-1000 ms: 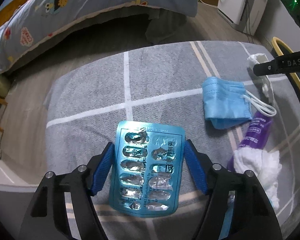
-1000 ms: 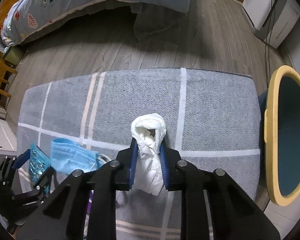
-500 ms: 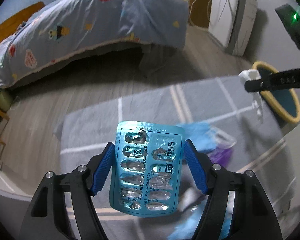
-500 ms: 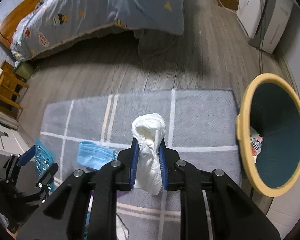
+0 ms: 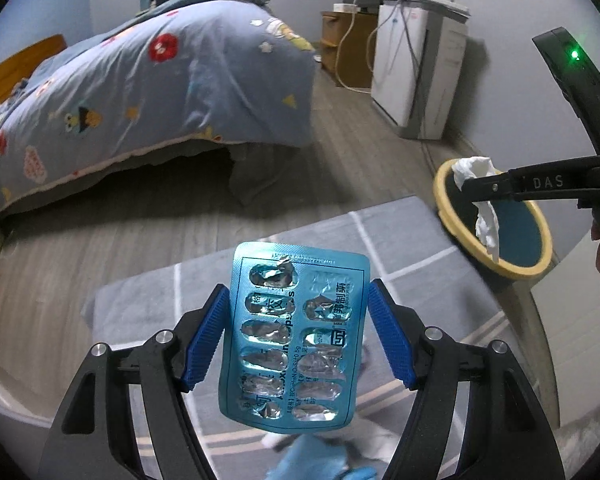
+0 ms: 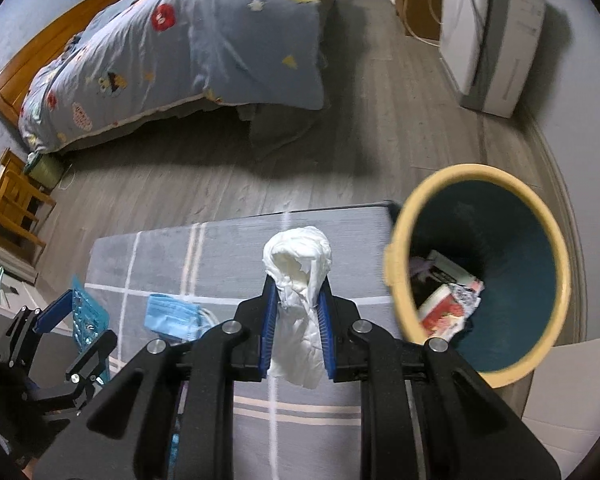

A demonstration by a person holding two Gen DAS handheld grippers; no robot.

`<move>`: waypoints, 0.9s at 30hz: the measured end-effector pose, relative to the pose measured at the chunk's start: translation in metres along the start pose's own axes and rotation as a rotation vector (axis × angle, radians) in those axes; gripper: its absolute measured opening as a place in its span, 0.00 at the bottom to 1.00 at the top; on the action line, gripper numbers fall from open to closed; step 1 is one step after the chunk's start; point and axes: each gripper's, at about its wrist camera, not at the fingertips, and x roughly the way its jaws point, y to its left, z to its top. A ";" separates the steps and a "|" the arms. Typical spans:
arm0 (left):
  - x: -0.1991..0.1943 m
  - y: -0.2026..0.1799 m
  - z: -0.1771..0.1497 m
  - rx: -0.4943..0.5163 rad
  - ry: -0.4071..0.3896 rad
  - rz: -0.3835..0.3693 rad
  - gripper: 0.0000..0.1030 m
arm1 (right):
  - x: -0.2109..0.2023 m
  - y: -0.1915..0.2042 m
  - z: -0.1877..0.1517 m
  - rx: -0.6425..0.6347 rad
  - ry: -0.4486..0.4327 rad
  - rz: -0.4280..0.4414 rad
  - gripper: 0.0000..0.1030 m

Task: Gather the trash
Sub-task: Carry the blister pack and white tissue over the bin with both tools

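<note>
Blister pack (image 5: 296,336): an emptied blue pill sheet with torn foil pockets, held upright in the air above the rug; also seen edge-on at the lower left of the right wrist view (image 6: 89,312).
Left hand-held gripper (image 5: 298,332): its blue fingers (image 5: 206,340) press on the two long edges of the blister pack, closed to the width of the sheet.
Tissue wad (image 6: 298,304): crumpled white paper, its rounded top sticking out above the fingertips and its tail hanging below them; in the left wrist view it hangs in front of the bin mouth (image 5: 486,216).
Right hand-held gripper (image 6: 298,308): narrow, its blue pads (image 6: 269,320) clamped on both sides of the tissue wad; it is raised above the rug, just left of the bin rim.
Trash bin (image 6: 396,276): round, yellow rim, dark teal inside, standing at the right edge of the rug; seen also from the left (image 5: 444,204).
Bin contents: a red and white packet (image 6: 442,314) and crumpled wrappers lie at the bottom.
Face mask (image 6: 174,316): blue, folded, lying on the rug between the two grippers, with white ear loops at its right side.
Rug (image 6: 228,248): grey with pale crossing stripes, spread on the wooden floor (image 6: 180,184).
Bed (image 5: 140,80): beyond the rug, covered with a blue cartoon-print quilt that hangs down toward the floor.
White appliance (image 5: 416,76): stands against the far wall, cables running behind it.
</note>
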 end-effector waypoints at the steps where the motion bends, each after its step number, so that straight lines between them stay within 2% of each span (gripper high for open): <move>1: 0.001 -0.001 0.002 0.004 -0.002 -0.003 0.69 | -0.002 -0.007 0.000 0.008 -0.002 -0.006 0.18; 11: 0.007 -0.036 0.012 0.043 -0.008 -0.028 0.69 | -0.015 -0.071 -0.005 0.103 -0.014 -0.026 0.18; 27: 0.040 -0.113 0.019 0.167 0.026 -0.074 0.69 | -0.016 -0.151 -0.014 0.200 -0.013 -0.038 0.18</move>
